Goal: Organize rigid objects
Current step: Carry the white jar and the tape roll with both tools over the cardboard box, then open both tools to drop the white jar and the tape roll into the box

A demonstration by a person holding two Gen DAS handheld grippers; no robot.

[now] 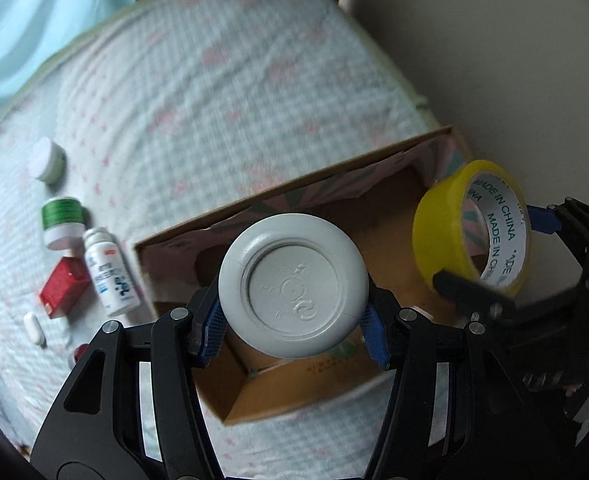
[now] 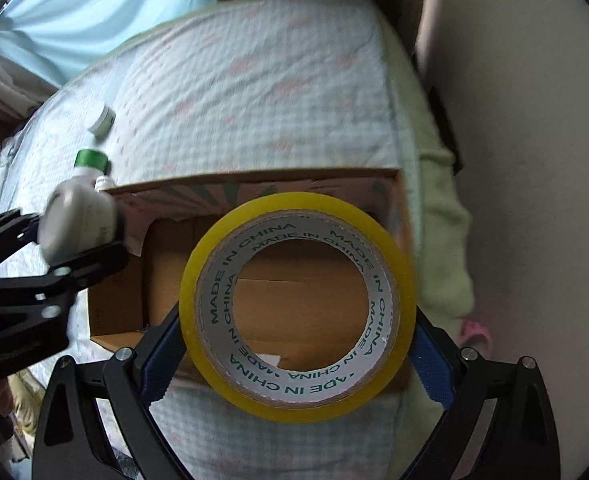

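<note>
My left gripper is shut on a grey-white plastic bottle, whose round base faces the camera, above the open cardboard box. My right gripper is shut on a yellow roll of tape, its blue pads pressing on the roll's sides, also over the box. In the left wrist view the tape roll hangs at the right over the box's far end. The bottle and left gripper show at the left of the right wrist view.
On the checked bedspread left of the box lie a white bottle, a green-labelled bottle, a small white jar, a red box and a white pill. A pale wall runs along the right.
</note>
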